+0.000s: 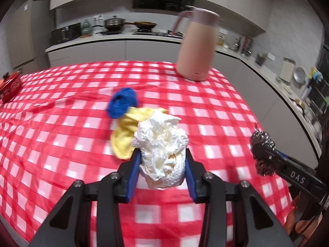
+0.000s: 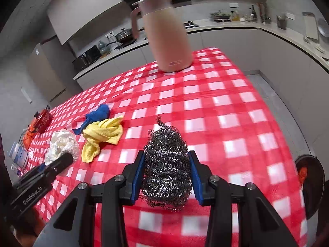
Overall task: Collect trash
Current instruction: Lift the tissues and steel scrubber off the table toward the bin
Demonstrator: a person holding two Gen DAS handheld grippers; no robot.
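Red-checked bench point(image 2: 226, 111) | my left gripper point(image 1: 163, 164): jaws clamped on one crumpled white paper wad point(image 1: 162, 148), held over the bench | my right gripper point(image 2: 166, 173): jaws clamped on one steel scourer point(image 2: 166, 164) | lying on cloth: one yellow rag point(image 2: 102, 138), one blue rag point(image 2: 96, 115), touching | containers: one pink jug point(image 2: 164, 35), upright, lid on, contents hidden; dark bin point(image 2: 310, 181) off the right edge, something orange inside

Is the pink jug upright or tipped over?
Upright. The jug stands on its base on the checked cloth, lid on top, handle at its side.
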